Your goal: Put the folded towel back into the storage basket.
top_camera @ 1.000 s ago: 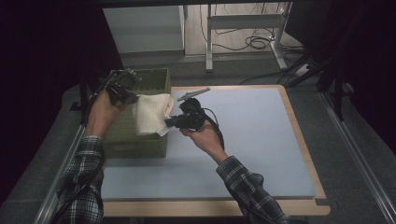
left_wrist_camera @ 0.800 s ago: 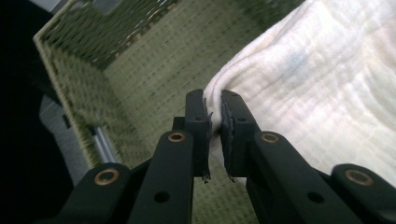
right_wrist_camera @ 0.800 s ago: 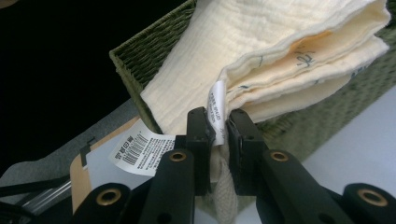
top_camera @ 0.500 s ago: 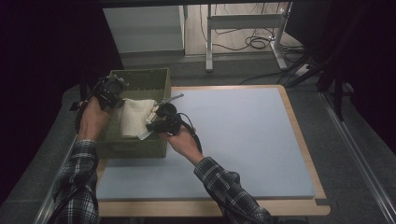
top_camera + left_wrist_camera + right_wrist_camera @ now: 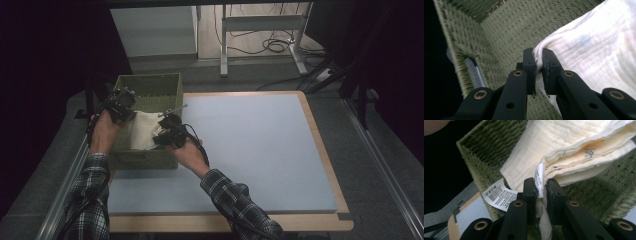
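Folded cream cloth (image 5: 142, 134) lies partly inside green woven basket (image 5: 150, 86).

In the right gripper view, a white paper tag (image 5: 499, 195) hanging at the near wall of the green woven basket (image 5: 486, 147) carries a barcode and lines of small print, too fine to read. A narrow white care label (image 5: 539, 180) sewn to the edge of the folded cream cloth (image 5: 564, 142) bears small print as well, also unreadable. A faint dark pen-like mark (image 5: 591, 152) shows on one fold edge of the cloth at the right, and it cannot be made out as any letter or number.
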### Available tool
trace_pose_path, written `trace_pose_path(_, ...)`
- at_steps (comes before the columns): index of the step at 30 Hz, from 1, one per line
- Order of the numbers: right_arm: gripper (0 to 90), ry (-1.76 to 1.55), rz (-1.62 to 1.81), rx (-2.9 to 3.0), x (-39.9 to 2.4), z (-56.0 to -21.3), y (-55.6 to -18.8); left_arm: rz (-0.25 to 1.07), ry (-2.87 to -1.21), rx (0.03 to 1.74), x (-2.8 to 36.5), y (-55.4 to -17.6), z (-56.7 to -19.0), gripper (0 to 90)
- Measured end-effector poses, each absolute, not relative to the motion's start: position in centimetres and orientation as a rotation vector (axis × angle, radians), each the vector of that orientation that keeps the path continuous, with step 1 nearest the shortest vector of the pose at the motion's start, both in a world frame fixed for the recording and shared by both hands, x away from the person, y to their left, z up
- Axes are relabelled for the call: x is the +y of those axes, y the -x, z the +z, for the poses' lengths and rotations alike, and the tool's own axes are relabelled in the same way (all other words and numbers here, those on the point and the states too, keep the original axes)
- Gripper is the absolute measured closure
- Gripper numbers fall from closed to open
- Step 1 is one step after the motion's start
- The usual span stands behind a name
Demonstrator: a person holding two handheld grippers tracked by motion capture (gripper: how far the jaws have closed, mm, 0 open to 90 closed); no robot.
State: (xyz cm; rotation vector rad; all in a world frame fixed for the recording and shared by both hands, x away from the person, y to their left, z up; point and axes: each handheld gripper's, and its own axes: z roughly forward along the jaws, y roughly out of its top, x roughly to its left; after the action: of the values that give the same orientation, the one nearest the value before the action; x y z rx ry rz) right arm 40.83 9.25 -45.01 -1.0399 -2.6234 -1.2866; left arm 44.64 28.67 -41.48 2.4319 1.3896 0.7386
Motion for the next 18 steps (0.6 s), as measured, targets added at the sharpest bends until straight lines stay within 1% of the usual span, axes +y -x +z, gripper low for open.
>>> trace_pose_path(8,76.9,1.05,-1.257,-2.645,9.7,-45.6,-40.9,0.709,-2.436,1.397,28.0,-45.3,-42.9,82.0)
trace_pose_path(10,71.1,1.044,-1.252,-2.653,9.8,-45.5,-40.9,0.694,-2.425,1.405,27.8,-45.4,-43.3,80.0)
trace_pose_path(11,66.6,1.035,-1.254,-2.652,9.8,-45.5,-40.9,0.695,-2.424,1.399,27.8,-45.5,-43.4,75.7)
trace_pose_path(13,63.6,1.027,-1.268,-2.673,9.7,-45.0,-40.9,0.698,-2.399,1.406,27.6,-45.6,-43.6,64.6)
trace_pose_path(17,61.3,1.029,-1.284,-2.68,9.0,-44.5,-41.2,0.689,-2.383,1.415,27.6,-45.5,-43.5,56.8)
trace_pose_path(18,61.3,1.029,-1.284,-2.68,9.0,-44.5,-41.2,0.686,-2.374,1.42,27.6,-45.5,-43.4,56.8)
